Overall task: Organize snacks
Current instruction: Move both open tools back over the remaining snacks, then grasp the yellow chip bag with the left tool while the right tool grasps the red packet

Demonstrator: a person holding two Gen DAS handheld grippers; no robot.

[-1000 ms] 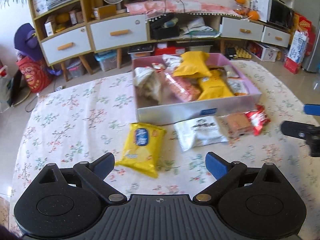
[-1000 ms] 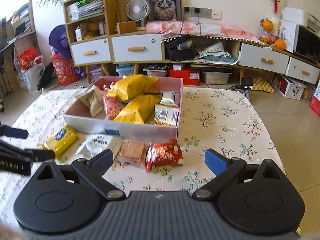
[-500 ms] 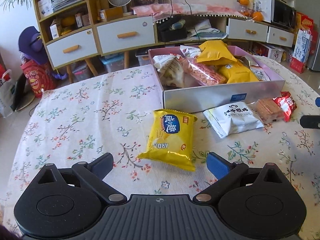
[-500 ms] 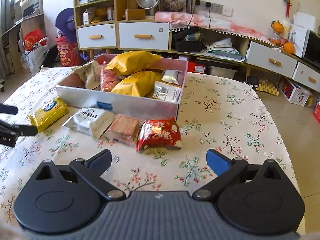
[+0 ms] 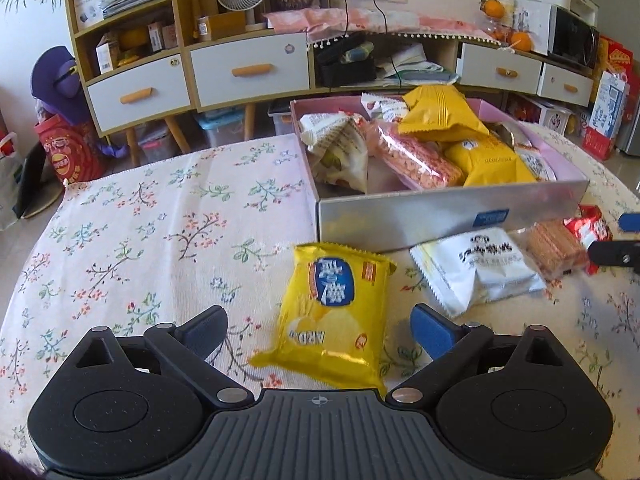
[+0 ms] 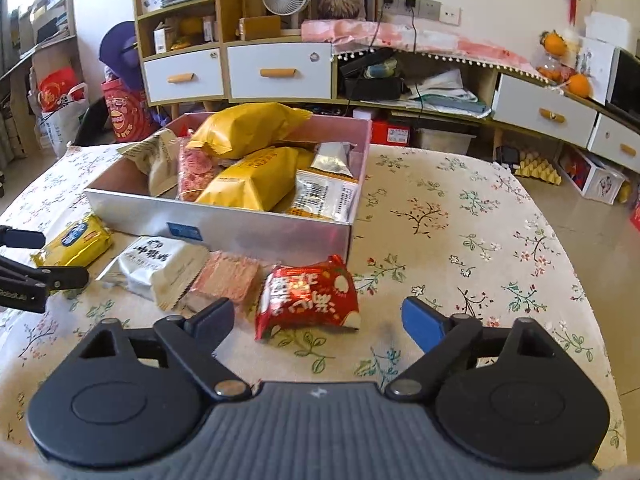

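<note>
Leftmost on the flowered tablecloth (image 5: 132,240) lay the yellow snack pack (image 5: 334,312), flat, its near end between the spread fingers of the left gripper (image 5: 318,330). That gripper's jaws stood wide apart, its blue pads clear of the wrapper on both sides, so it gripped nothing. Just right of the yellow pack lay the white snack pack (image 5: 478,266), tilted, one corner close to the front wall of the box (image 5: 420,220). Behind these stood that box, silver outside and pink inside, piled with packets: a pale bag at its left end, a pink wafer pack beside it, two yellow bags heaped in the middle, and silver-and-white sachets at the right end. Next in the row along the box's front was the clear-wrapped wafer pack (image 6: 226,278), touching the white pack's edge in the right wrist view. Right of it sat the red snack pack (image 6: 308,300), puffed up, near the box's right front corner. The right gripper (image 6: 316,318) hovered over that red pack with its jaws closing yet well apart; the red pack lay between the fingers, nearer the left one, and the pads did not press on it. Farther right the cloth ran bare to the table's edge.
</note>
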